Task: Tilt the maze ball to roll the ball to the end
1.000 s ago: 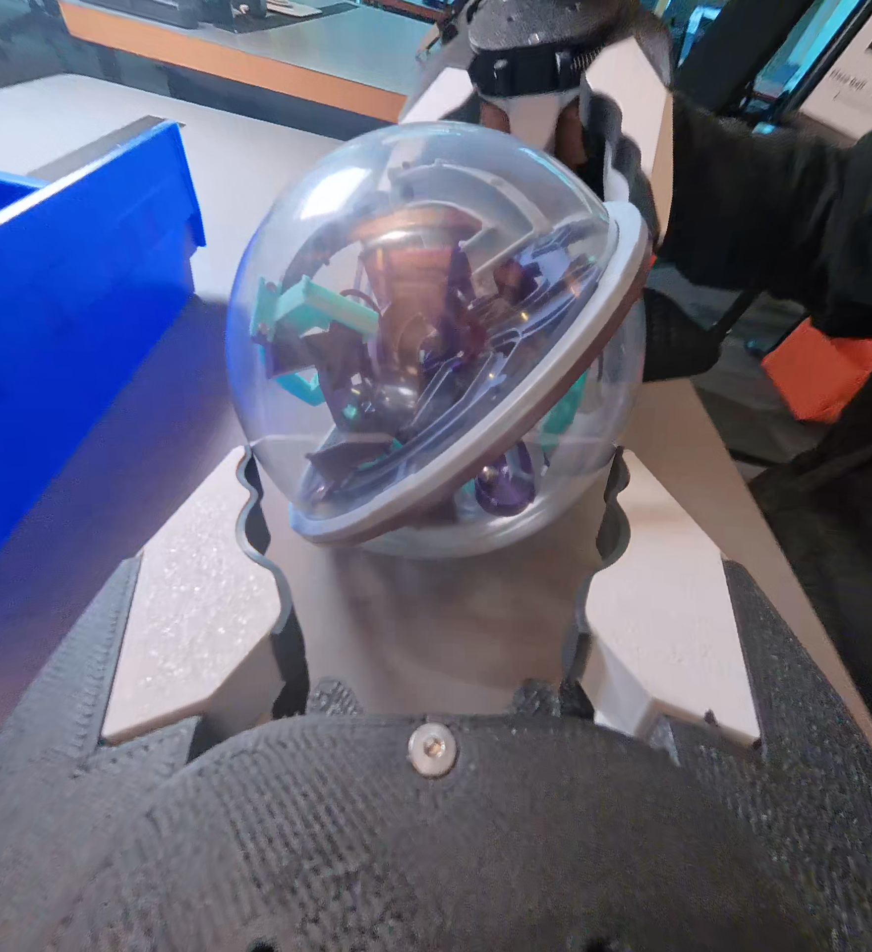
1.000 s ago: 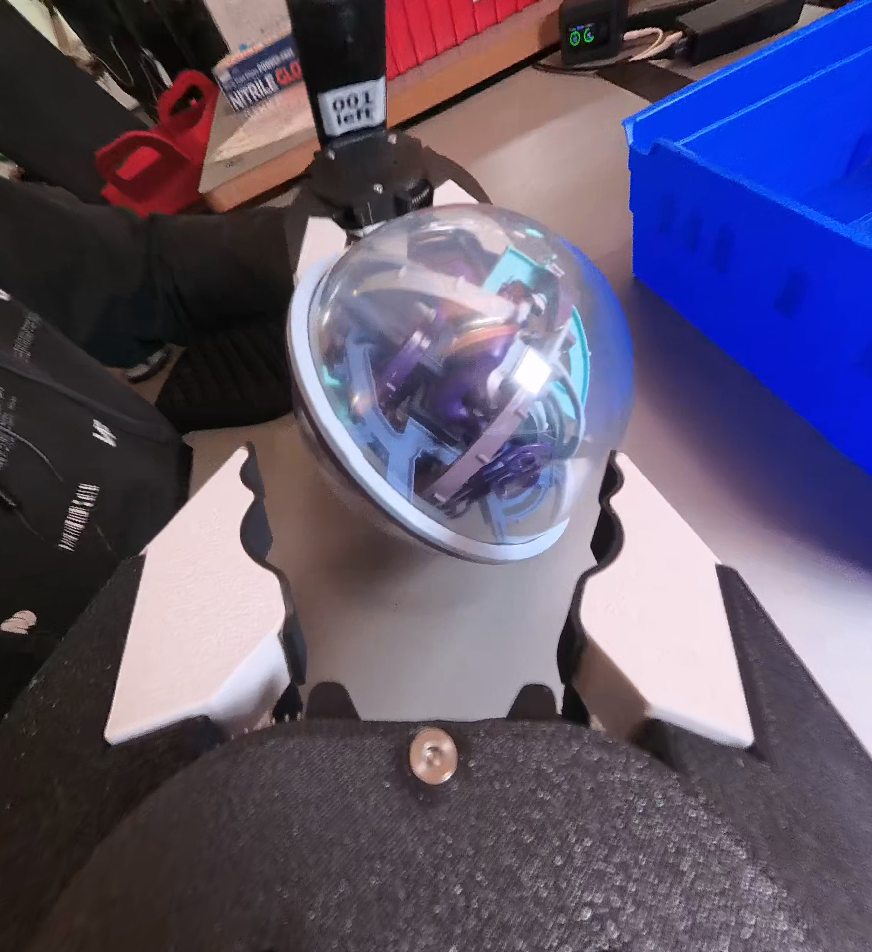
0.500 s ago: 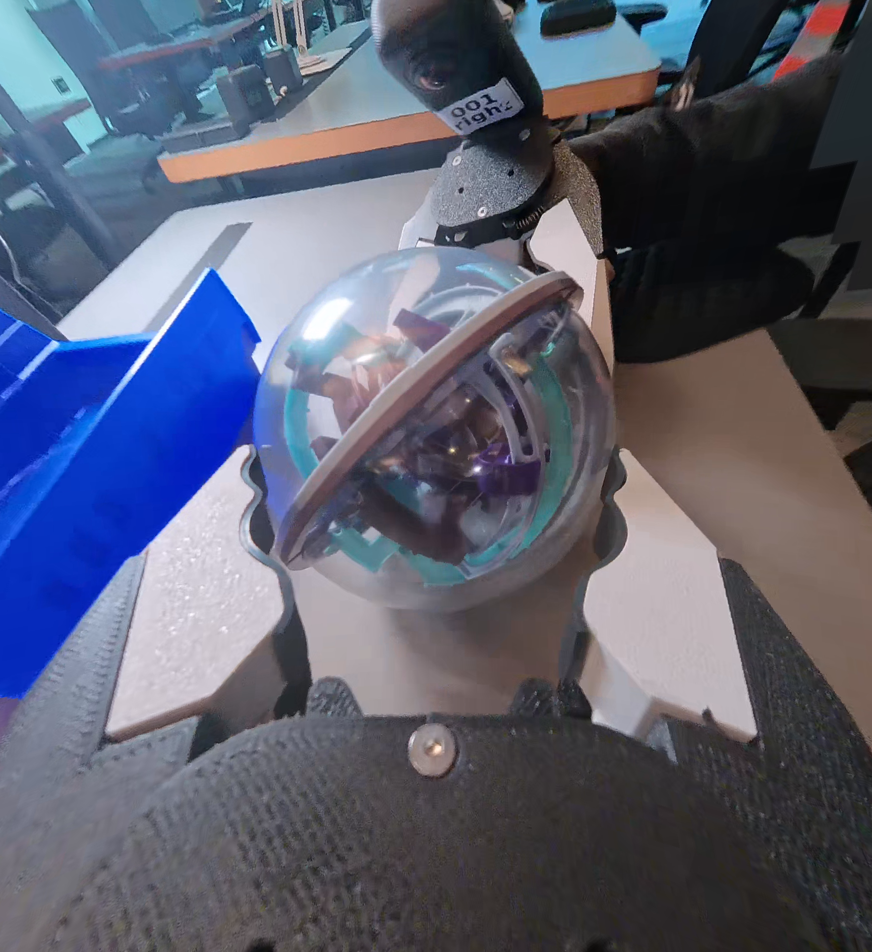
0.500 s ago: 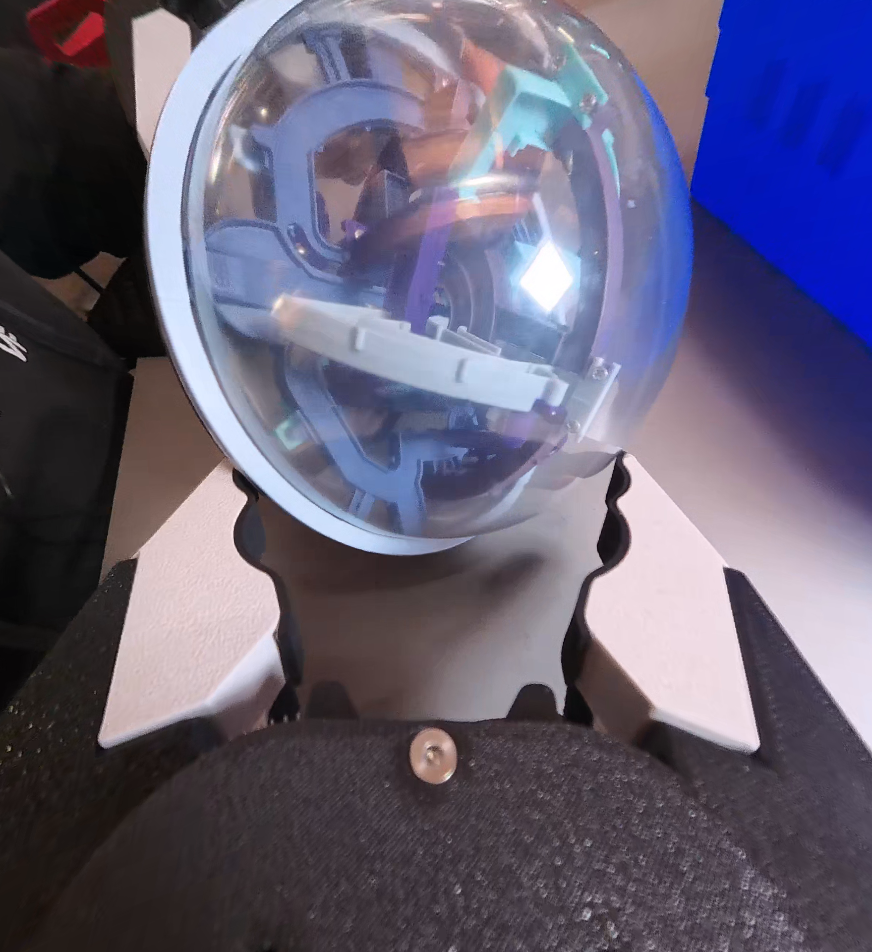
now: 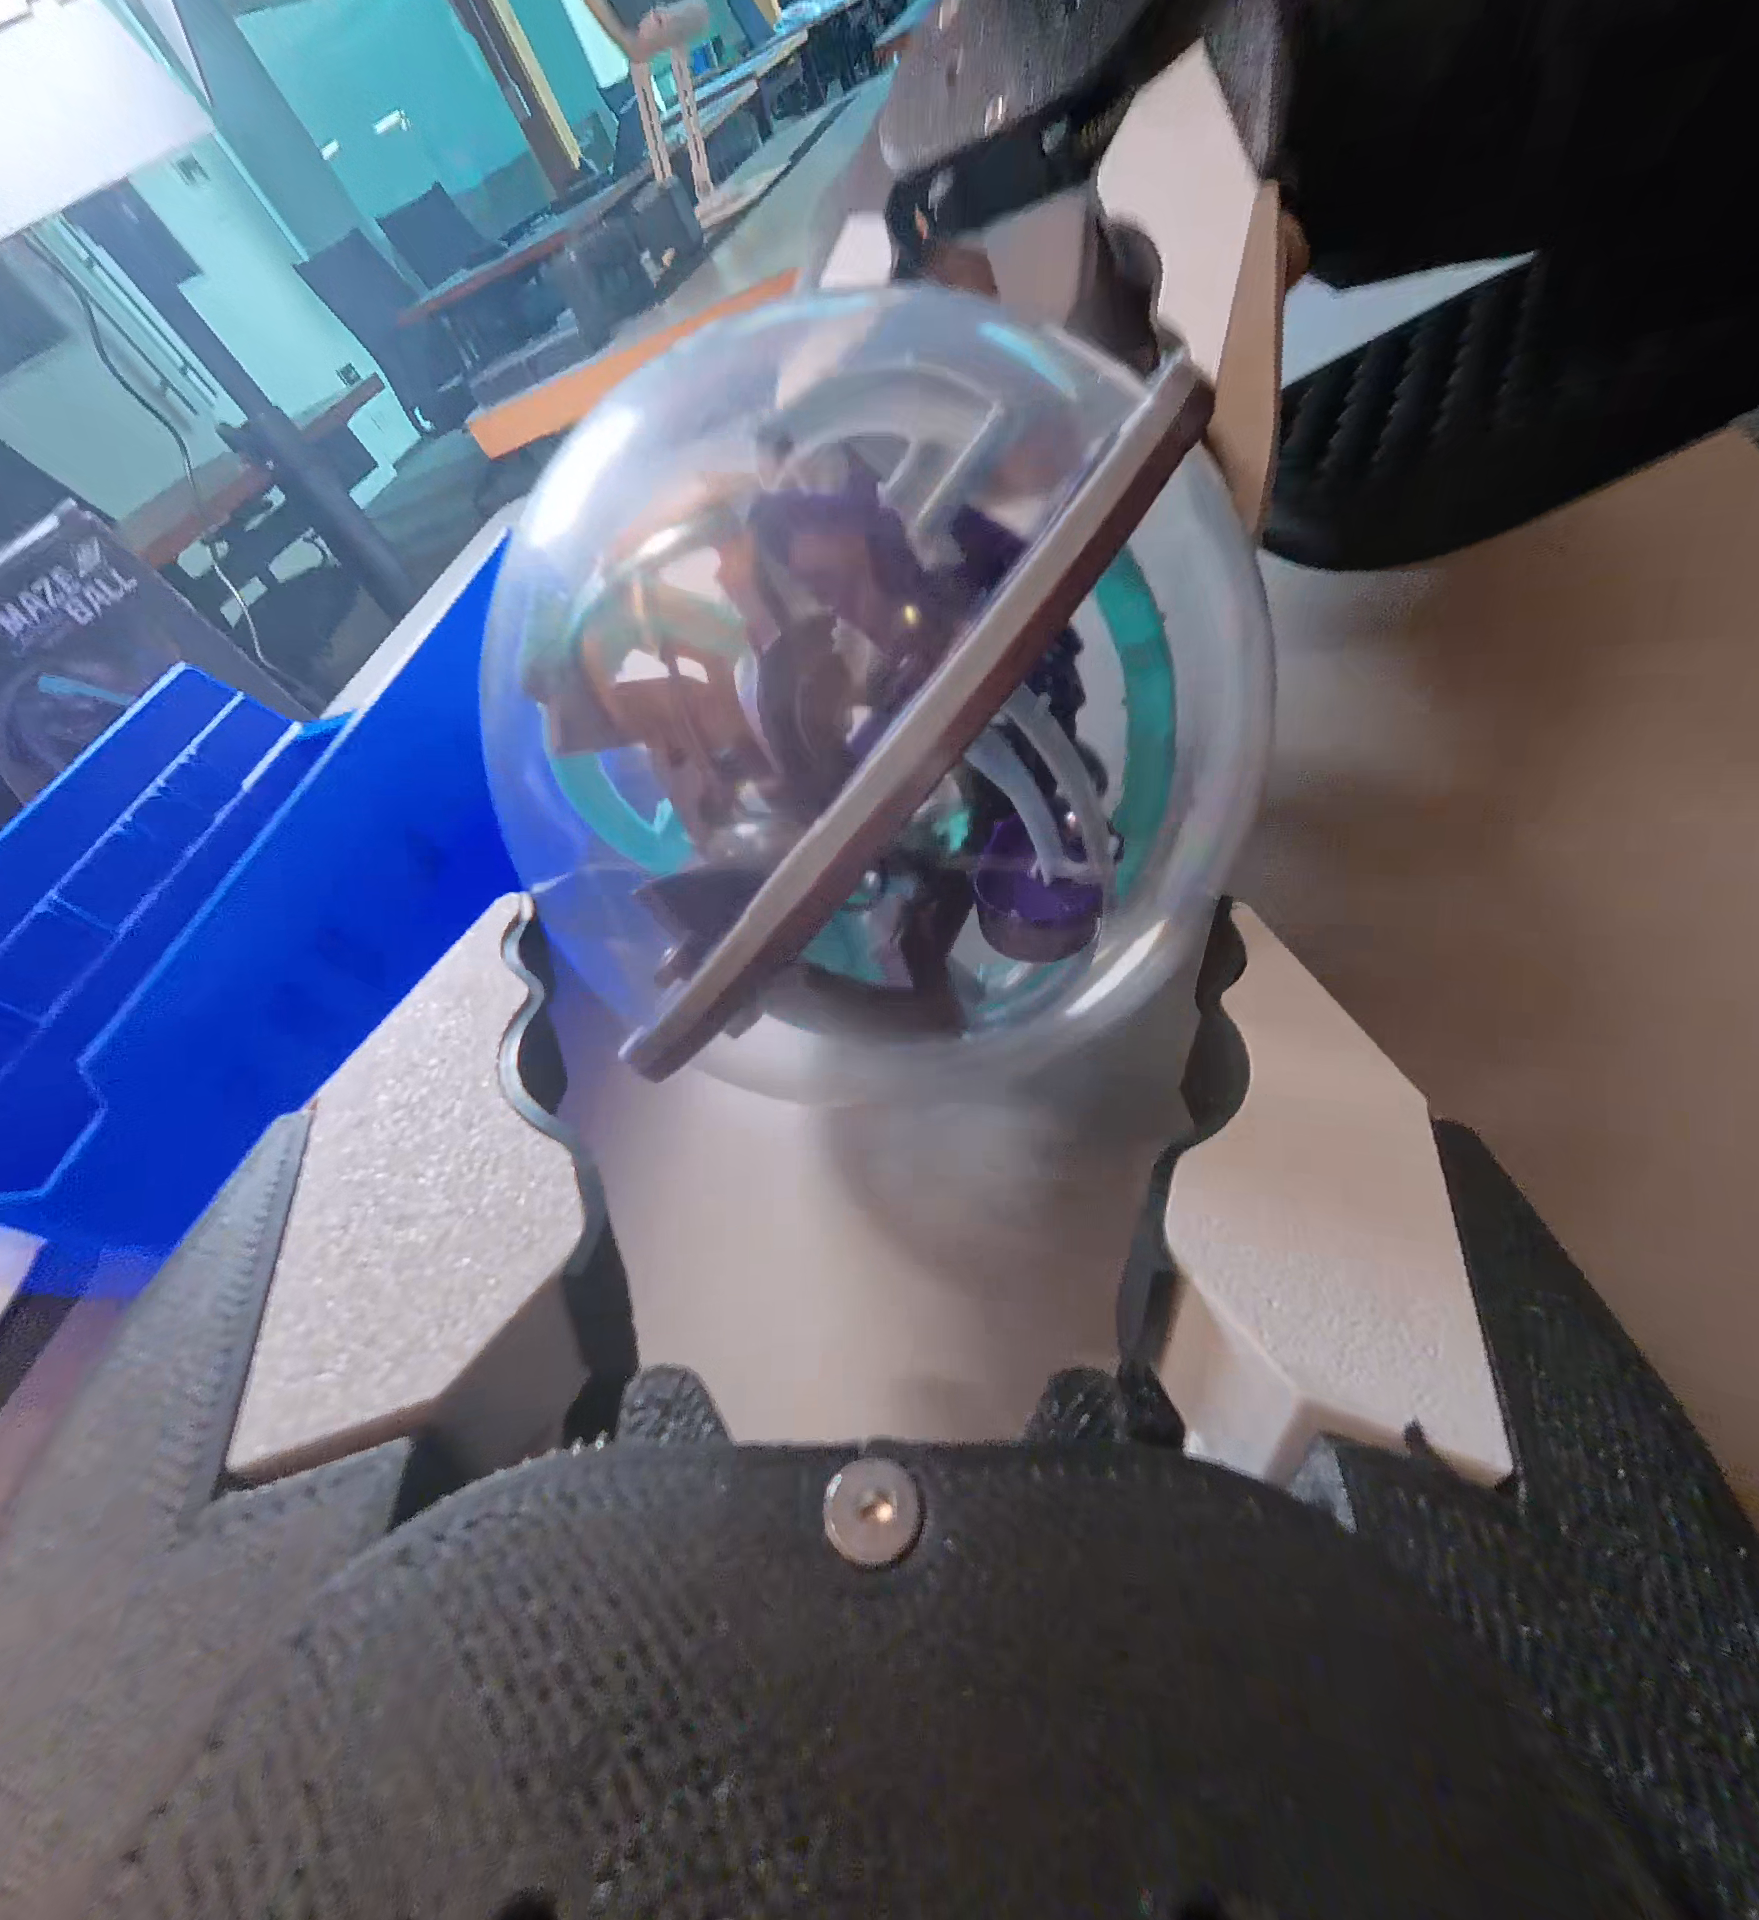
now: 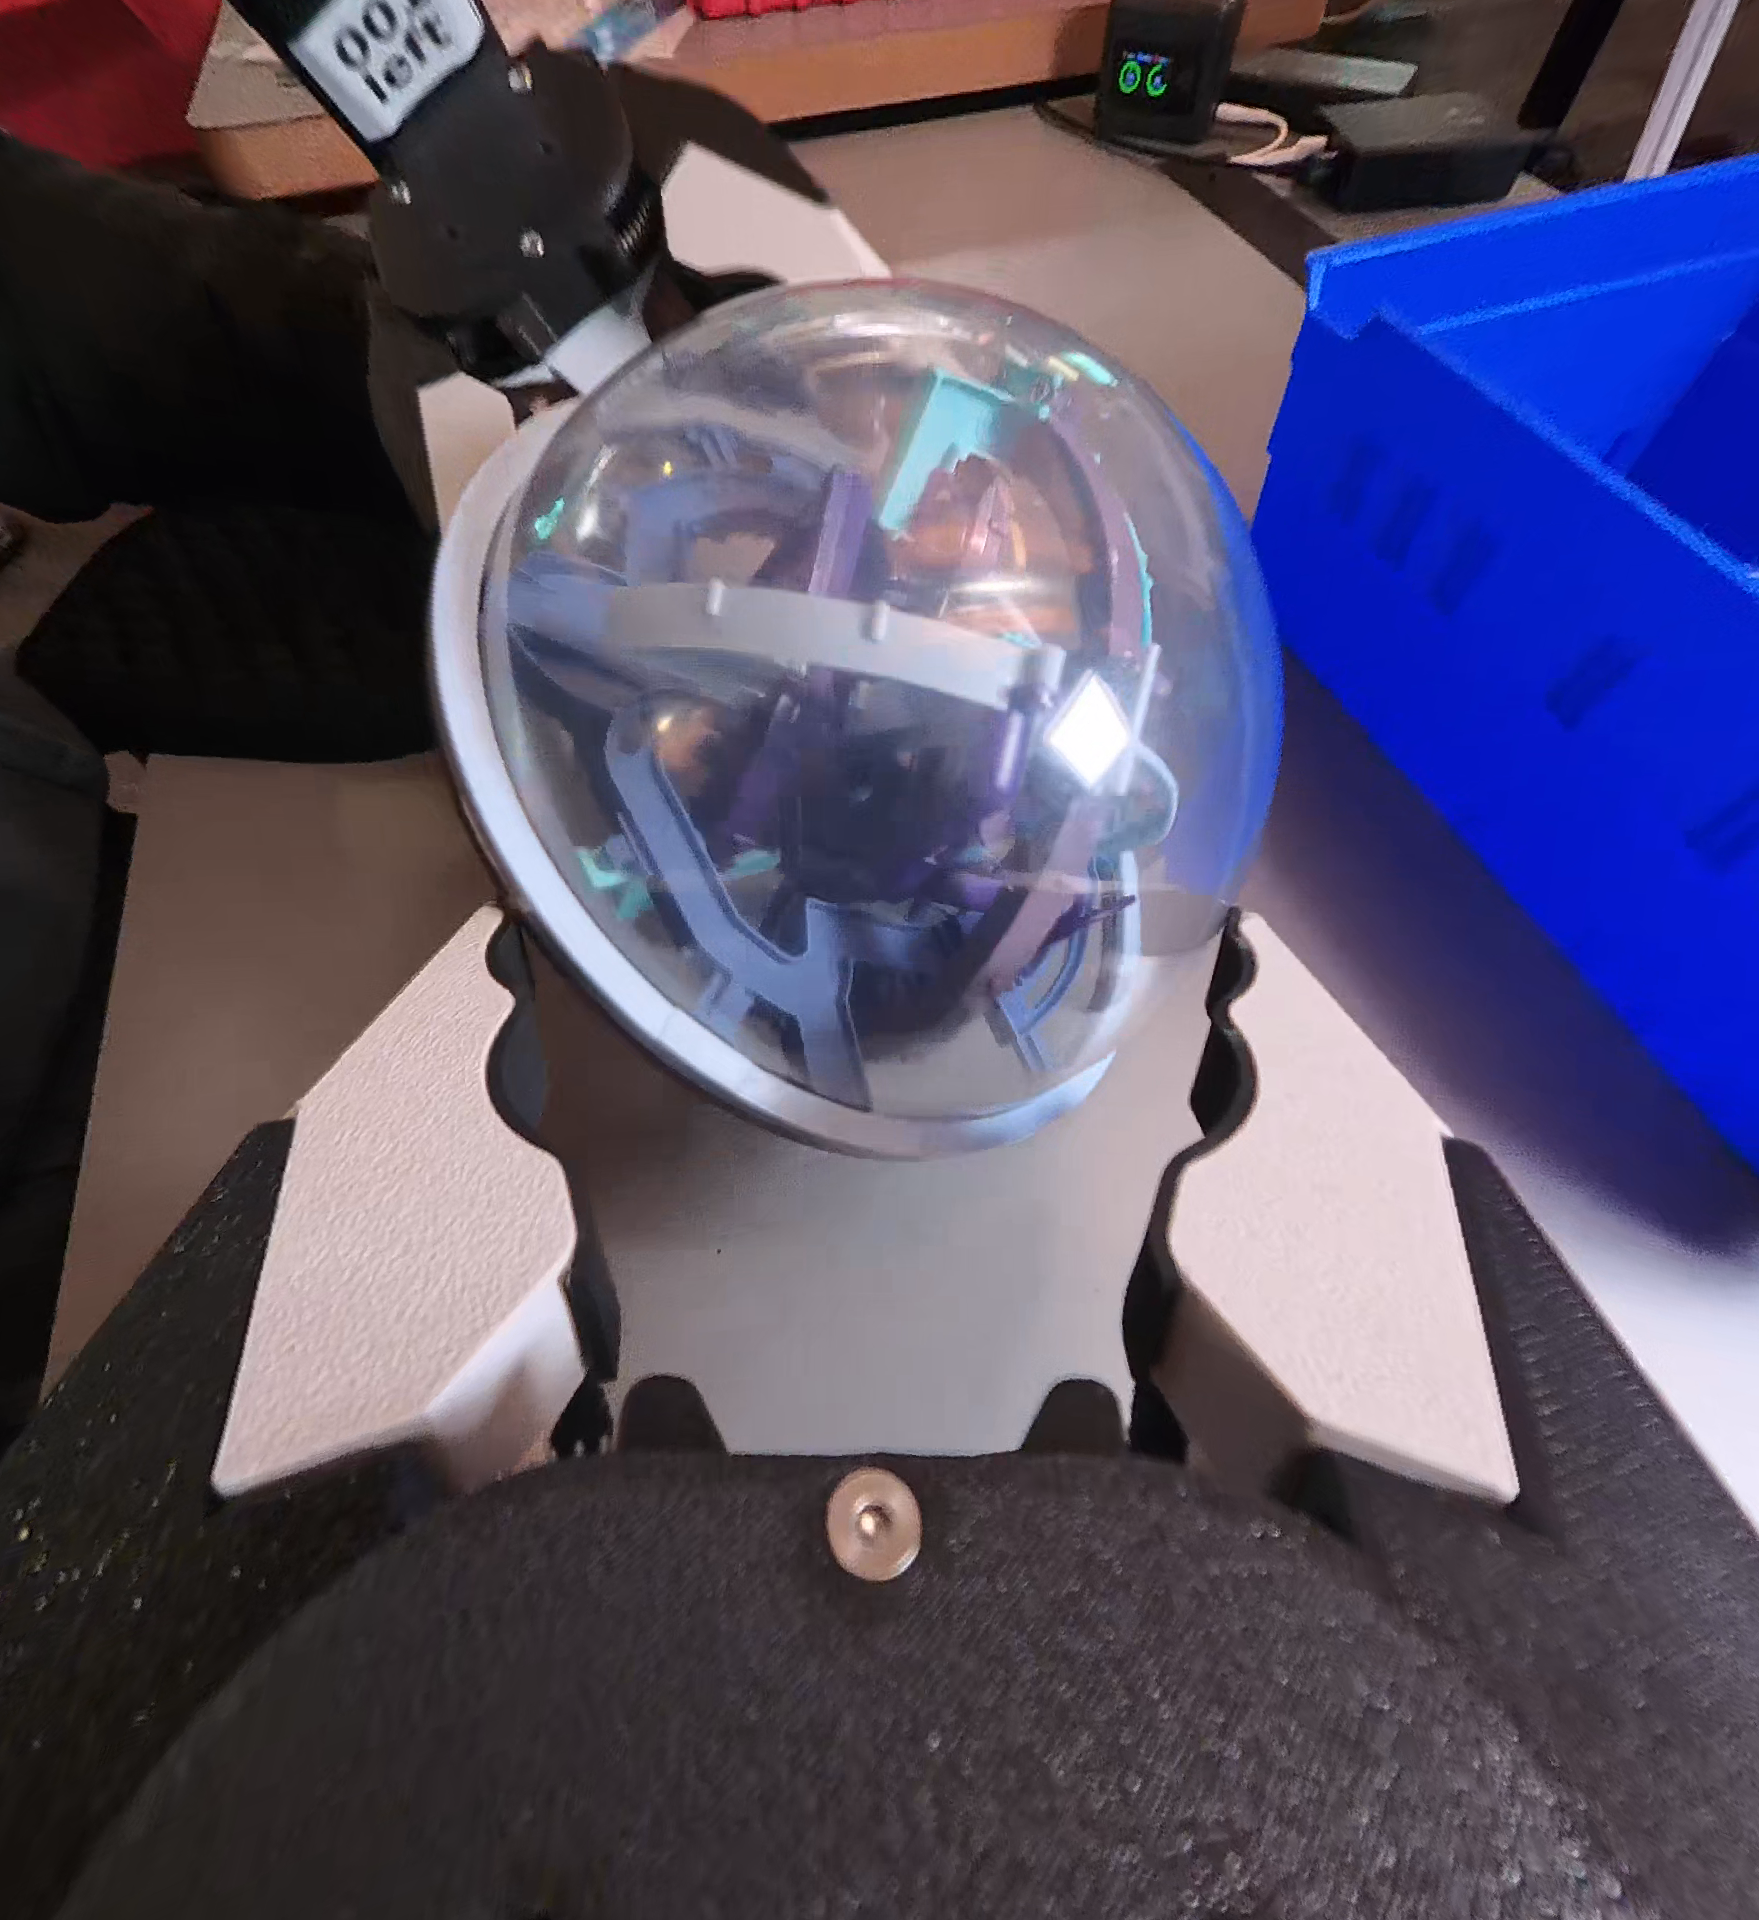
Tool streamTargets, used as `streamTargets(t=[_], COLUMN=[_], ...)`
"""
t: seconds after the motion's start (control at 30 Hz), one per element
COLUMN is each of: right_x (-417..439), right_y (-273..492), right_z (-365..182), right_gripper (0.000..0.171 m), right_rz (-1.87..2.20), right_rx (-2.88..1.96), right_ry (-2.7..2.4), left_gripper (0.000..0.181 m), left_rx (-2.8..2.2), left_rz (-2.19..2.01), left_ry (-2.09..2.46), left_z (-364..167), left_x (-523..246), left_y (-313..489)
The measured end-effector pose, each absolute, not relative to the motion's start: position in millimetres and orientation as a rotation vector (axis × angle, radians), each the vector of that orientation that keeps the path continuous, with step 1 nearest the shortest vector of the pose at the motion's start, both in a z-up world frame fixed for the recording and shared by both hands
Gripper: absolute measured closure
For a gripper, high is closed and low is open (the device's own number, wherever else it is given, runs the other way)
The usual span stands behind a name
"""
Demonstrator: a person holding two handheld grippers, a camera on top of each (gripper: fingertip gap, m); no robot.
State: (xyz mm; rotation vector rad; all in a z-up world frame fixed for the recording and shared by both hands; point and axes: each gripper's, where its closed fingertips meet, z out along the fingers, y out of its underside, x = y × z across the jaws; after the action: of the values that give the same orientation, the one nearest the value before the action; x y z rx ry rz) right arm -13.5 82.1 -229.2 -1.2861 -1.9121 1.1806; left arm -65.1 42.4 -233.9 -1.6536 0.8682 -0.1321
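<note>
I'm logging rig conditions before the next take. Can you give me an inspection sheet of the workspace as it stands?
Surface: pale table, bare where visible.
Job's things: maze ball held off the table, rim tilted; small inner ball not discernible.
Clutter: blue bin beside the ball; dark box behind it.
Grippers: left gripper and right gripper each clamp the ball from opposite sides.
Cables: cords by a small device at the back.
Surroundings: desks, chairs; a person's dark sleeve.

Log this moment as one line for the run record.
clear plastic maze ball held between both | left hand-held gripper gripping | right hand-held gripper gripping | seam tilted | blue plastic bin beside
</note>
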Motion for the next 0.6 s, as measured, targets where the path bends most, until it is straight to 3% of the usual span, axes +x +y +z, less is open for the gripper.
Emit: streamTargets(t=[0.03,0.17,0.27,0.43,0.6], right_x=[-14,-16,-21,-27,-40], right_y=[82,83,85,89,77], right_z=[-225,-215,-214,-223,-228], right_gripper=[0.047,0.052,0.049,0.046,0.05], right_rz=[1.18,1.146,1.107,1.075,1.109], right_rx=[-1.283,-1.288,-1.285,-1.291,-1.283], right_ry=[-1.904,-1.904,-1.914,-1.926,-1.929], left_gripper=[0.06,0.067,0.058,0.039,0.04], left_rx=[-1.67,-1.78,-1.839,-1.726,-1.761], left_rz=[-0.127,-0.134,-0.207,-0.181,-0.145], left_ry=[0.869,0.856,0.821,0.79,0.817], left_z=[-238,-258,-263,-226,-235], left_x=[-68,-79,-82,-88,-86], left_y=[42,42,38,38,46])
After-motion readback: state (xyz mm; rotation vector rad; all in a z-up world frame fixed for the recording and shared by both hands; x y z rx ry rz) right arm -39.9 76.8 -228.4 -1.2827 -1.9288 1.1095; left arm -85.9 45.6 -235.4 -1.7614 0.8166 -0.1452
